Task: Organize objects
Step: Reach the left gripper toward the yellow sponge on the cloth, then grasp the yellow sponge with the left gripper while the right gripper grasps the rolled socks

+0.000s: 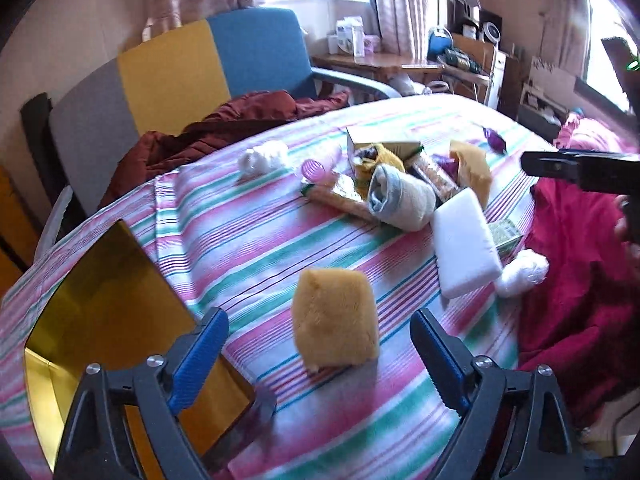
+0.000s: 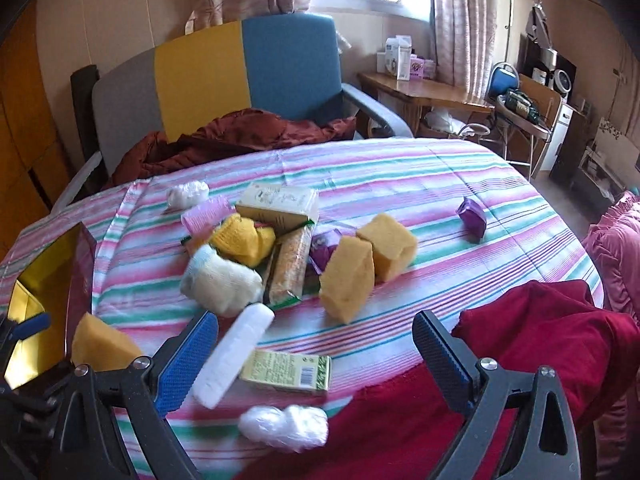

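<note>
the left gripper (image 1: 320, 344) has its fingers (image 1: 200, 356) spread wide and holds nothing; a yellow sponge (image 1: 334, 318) stands on its edge directly between and just ahead of them, not touching either pad. taking that sponge as the landmark: the gold-lined box (image 1: 92, 320) lies open just to its left, the white foam block (image 1: 464, 240) is beyond it to the right, and the main pile of snack bars, socks and a carton sits farther back on the striped surface (image 1: 248, 240). the sponge's long axis runs roughly upright and away from the camera, so its flat faces look turned toward the two pads, which suits a straight close.

the right gripper (image 2: 316, 354) is also wide open and empty. it hovers over the near edge of the surface, with the foam block and a small green-printed carton (image 2: 286, 372) between its fingers and a white plastic-wrapped bundle (image 2: 284, 428) just below. from the right wrist view the same sponge shows only at the far left beside the box, so the left gripper is clearly the nearer one. the likely next move is to close on the sponge and carry it left into the box.
</note>
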`<state>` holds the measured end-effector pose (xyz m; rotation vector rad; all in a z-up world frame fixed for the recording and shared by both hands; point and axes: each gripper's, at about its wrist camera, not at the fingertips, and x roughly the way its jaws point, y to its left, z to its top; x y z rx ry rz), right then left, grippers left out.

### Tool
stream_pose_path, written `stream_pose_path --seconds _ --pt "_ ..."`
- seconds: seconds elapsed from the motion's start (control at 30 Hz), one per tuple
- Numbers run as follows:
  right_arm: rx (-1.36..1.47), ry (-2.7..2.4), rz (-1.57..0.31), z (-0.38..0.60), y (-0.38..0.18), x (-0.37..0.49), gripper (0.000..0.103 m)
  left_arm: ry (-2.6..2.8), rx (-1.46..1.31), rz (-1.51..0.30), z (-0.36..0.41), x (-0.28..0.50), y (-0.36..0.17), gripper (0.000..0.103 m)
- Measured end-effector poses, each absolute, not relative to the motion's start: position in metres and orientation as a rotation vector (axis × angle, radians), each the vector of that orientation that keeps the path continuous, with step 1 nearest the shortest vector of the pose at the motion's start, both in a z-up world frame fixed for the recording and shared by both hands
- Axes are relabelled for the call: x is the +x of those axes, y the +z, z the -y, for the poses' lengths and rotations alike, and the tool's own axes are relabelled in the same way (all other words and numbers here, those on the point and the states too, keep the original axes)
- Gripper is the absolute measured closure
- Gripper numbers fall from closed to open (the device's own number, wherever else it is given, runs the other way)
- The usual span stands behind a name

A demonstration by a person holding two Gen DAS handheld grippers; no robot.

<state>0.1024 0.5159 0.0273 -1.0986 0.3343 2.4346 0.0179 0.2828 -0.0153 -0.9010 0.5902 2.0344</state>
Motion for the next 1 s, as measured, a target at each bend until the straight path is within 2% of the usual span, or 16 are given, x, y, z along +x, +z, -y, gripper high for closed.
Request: stream_pose_path --seconds 0.07,0.13,0.2,0.23,0.4,0.77,0.8,0.83,1.0 --pt "-1.132 2.441 -0.349 -0.519 0.024 0.100 0.003 2.017 -0.918 -0.605 -0.289 0.014 -0.022 0.019" --pt "-1.160 2.454 -0.345 -0.519 0.022 0.095 0.003 1.992 -0.946 -0.610 -0.295 0.010 -0.028 0.029" --pt "-1.190 2.471 -0.329 -0.517 0.022 0.089 0.003 1.964 -0.966 -0.605 -0.300 0.009 -0.034 0.054" --pt "-1.211 2.486 -0.321 -0.515 0.021 0.084 0.003 1.949 -0.978 -0.595 -0.301 0.008 -0.036 0.056" --pt "-1.346 2.556 -0.223 -0.500 0.014 0.048 0.009 1.944 -0.975 -0.549 -0.303 0.008 -0.037 0.060" --pt "-1.643 2.517 0.125 -0.470 -0.040 -0.040 0.013 1.966 -0.982 -0.381 -0.276 0.008 -0.015 0.060" --pt "-1.663 2.499 0.138 -0.470 -0.045 -0.045 0.018 1.970 -0.984 -0.368 -0.274 0.008 -0.013 0.060" --pt "-1.702 2.481 0.139 -0.471 -0.053 -0.050 0.031 1.976 -0.983 -0.354 -0.270 0.008 -0.010 0.060" --pt "-1.659 2.522 0.027 -0.479 -0.046 -0.042 0.041 2.018 -0.985 -0.277 -0.248 0.004 0.001 0.060"
